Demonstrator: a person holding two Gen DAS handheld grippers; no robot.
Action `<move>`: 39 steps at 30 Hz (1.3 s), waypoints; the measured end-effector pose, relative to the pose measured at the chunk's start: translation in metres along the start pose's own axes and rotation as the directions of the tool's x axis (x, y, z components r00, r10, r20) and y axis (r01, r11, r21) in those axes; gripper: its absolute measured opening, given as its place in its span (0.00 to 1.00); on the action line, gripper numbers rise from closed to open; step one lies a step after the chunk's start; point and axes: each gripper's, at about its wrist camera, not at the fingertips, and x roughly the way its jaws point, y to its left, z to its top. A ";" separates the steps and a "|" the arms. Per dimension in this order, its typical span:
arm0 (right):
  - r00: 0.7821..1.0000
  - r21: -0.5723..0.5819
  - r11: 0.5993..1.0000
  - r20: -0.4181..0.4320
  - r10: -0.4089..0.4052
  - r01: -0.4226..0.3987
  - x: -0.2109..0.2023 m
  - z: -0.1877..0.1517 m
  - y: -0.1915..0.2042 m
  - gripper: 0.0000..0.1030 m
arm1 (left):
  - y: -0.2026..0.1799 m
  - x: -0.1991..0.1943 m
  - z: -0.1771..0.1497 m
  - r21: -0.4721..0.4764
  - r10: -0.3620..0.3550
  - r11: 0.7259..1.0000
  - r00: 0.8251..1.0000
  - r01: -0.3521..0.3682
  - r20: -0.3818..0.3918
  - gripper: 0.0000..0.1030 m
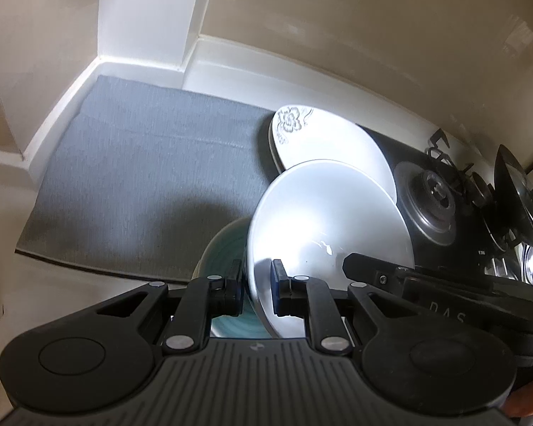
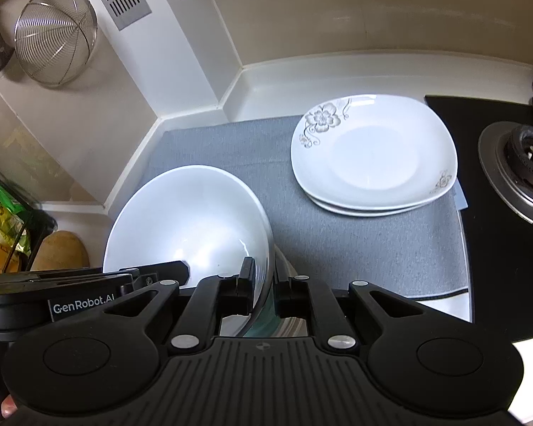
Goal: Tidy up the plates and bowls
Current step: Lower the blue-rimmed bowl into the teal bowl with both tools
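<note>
From your left wrist view, your left tool (image 1: 256, 285) is clamped on the rim of the white bowl (image 1: 323, 227), one finger inside and one outside, with the bowl tipped on edge. Behind its rim a teal bowl (image 1: 227, 248) peeks out. They sit at the near edge of a grey mat (image 1: 142, 163) laid on the white bench (image 1: 231, 67), which ends in a corner of cream wall. Beyond the bowl, stacked flowered plates (image 1: 302, 131) lie at the mat's right end, just beside the black hob (image 1: 430, 198). Your right tool's finger reaches into the bowl from the right.

From your right wrist view, your right tool (image 2: 264, 284) is likewise clamped on the white bowl's (image 2: 188, 220) rim, with your left tool (image 2: 131, 277) gripping it on the left. The flowered plates (image 2: 373, 152) rest on the mat (image 2: 355, 245), well apart from the bowl. A wire strainer (image 2: 55, 35) hangs on the wall at upper left.
</note>
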 end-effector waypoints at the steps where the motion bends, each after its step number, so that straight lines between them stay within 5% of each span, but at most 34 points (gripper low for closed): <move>1: 1.000 -0.001 1.000 -0.005 0.000 0.000 0.001 -0.001 0.000 0.11 | 0.000 0.001 -0.001 0.000 0.002 1.000 1.000 -0.002 -0.006 0.15; 39: 0.994 -0.008 1.000 -0.108 -0.010 0.009 0.039 -0.003 0.000 0.10 | 0.013 0.031 -0.006 -0.023 0.037 0.999 0.994 -0.040 -0.104 0.16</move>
